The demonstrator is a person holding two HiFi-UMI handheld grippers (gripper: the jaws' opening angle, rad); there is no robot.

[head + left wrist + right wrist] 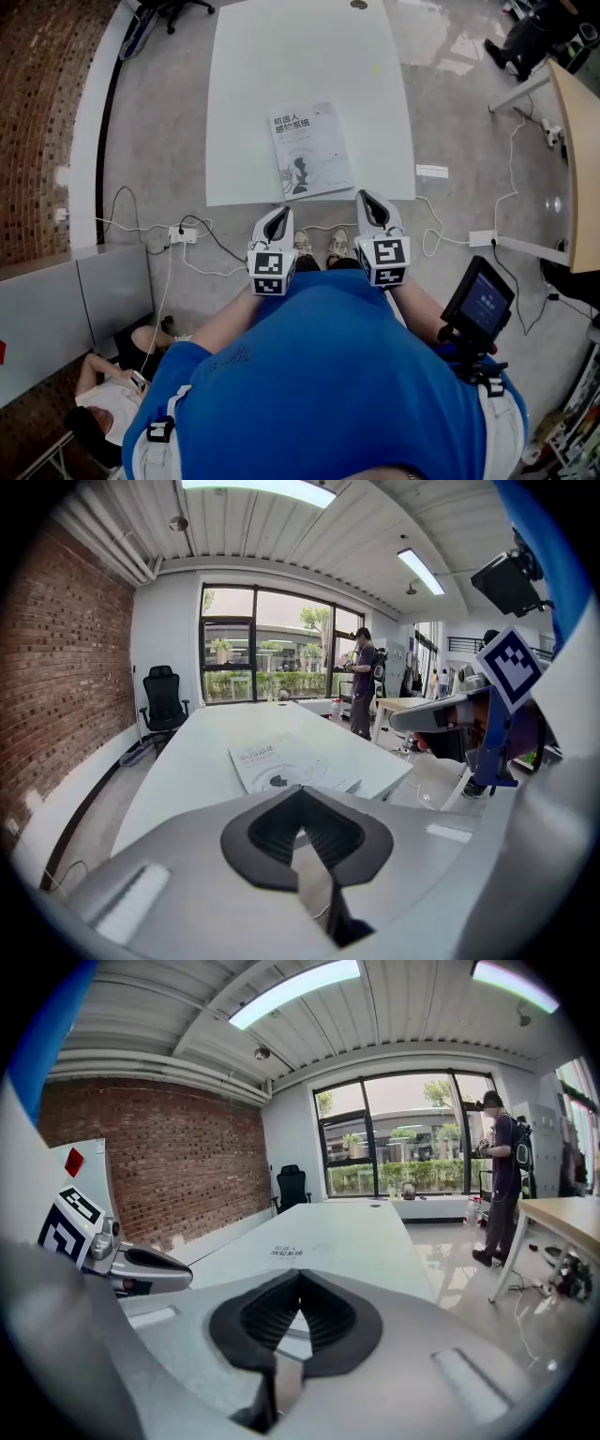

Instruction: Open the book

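i am holding my left gripper and right gripper just short of the near edge of the white rectangular table. both pairs of jaws are sitting closed, tips meeting, gripping nothing. the thin pale grey softcover book is lying closed and flat near that edge, seemingly a little skewed, just ahead of both grippers.

The surface is plain white. The book near its front edge has a pale grey-white cover with dark lettering and a small black figure. The left hand-held gripper and right hand-held gripper are light grey with black pads, and their cubes carry black-and-white square markers. The shirt is blue and the brick wall red-brown.
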